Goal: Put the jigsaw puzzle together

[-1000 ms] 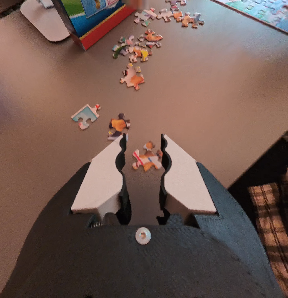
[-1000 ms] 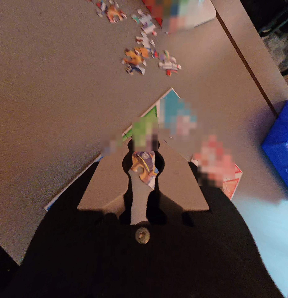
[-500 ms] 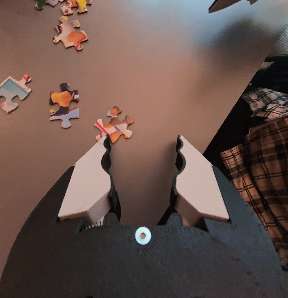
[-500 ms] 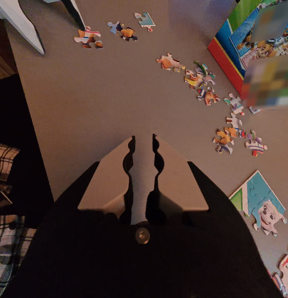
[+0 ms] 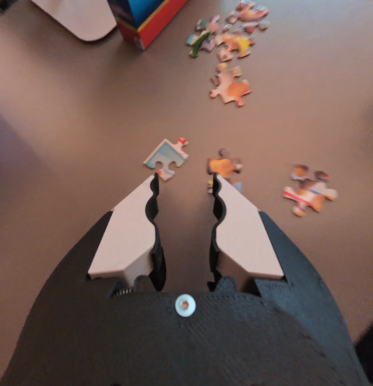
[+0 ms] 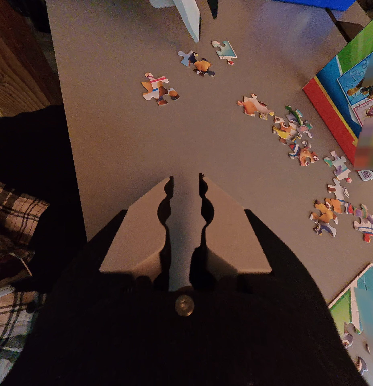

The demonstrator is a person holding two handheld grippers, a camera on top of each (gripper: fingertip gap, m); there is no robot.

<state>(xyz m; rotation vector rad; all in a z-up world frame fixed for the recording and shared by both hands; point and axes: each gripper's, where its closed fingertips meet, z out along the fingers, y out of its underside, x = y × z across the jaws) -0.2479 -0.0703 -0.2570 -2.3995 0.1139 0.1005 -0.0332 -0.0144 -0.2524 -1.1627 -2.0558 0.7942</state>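
Observation:
Loose jigsaw pieces lie on a brown table (image 5: 77, 125). My left gripper (image 5: 184, 177) is open and empty, low over the table. A light blue corner piece (image 5: 165, 158) lies just past its left fingertip and an orange and dark piece (image 5: 223, 167) just past its right fingertip. An orange and white piece (image 5: 308, 191) lies further right. My right gripper (image 6: 186, 176) is open and empty above bare table. The same three pieces show far ahead in the right wrist view: blue (image 6: 224, 51), orange and dark (image 6: 199, 63), orange and white (image 6: 158, 88). The left gripper's fingers (image 6: 190, 20) show there at the top. Part of the assembled puzzle (image 6: 356, 302) is at the lower right.
The puzzle box (image 5: 148, 20) stands at the far side, also in the right wrist view (image 6: 344, 100), with a pale flat base (image 5: 83, 18) beside it. Several more pieces (image 6: 294, 129) are scattered near the box. The table edge (image 6: 64, 125) drops to plaid fabric (image 6: 12, 219) at the left. Across from one pair of fingers to the other is roughly 25 cm. From the left gripper's tips to the pale flat base (image 5: 83, 18) is close to 25 cm.
My left gripper swung left, from beside the orange and white piece to between the blue piece and the orange and dark one. My right gripper let go of its piece earlier and moved off the assembled puzzle.

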